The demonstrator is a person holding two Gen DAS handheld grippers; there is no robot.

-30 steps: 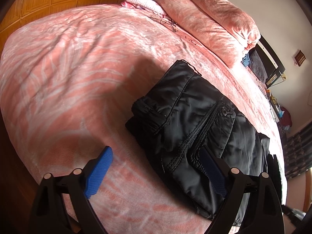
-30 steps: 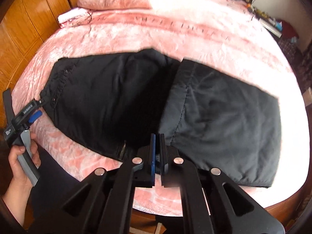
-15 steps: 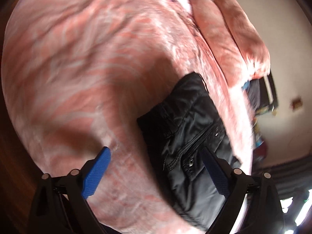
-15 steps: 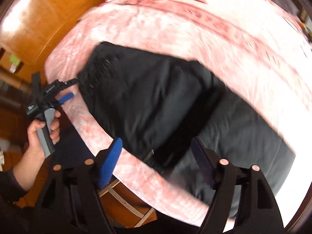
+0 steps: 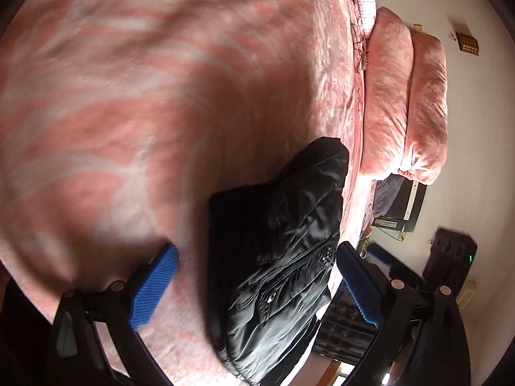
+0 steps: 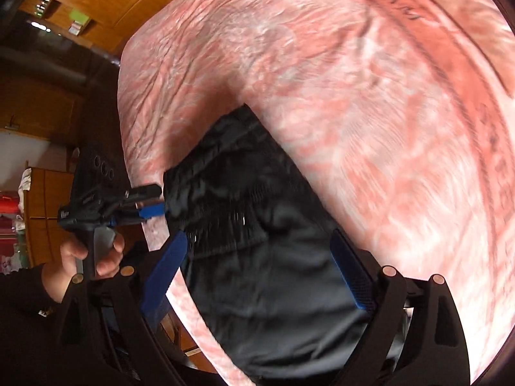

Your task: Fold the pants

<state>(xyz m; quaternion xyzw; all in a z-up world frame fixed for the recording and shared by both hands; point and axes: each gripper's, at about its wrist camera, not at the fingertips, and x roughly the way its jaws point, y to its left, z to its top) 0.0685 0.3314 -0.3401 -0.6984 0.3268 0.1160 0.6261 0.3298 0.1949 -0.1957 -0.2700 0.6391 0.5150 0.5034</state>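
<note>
black pants (image 6: 276,276), folded, shiny, creased

Dark letters run in a curved band across the pink plush bed cover (image 6: 322,74), near its far edge, but blur and the lens bend leave them unreadable; only stray strokes show. The black handheld gripper (image 6: 151,201) in the person's hand carries a small pale mark on its body, too small to read. Nothing else here bears legible writing.
</note>
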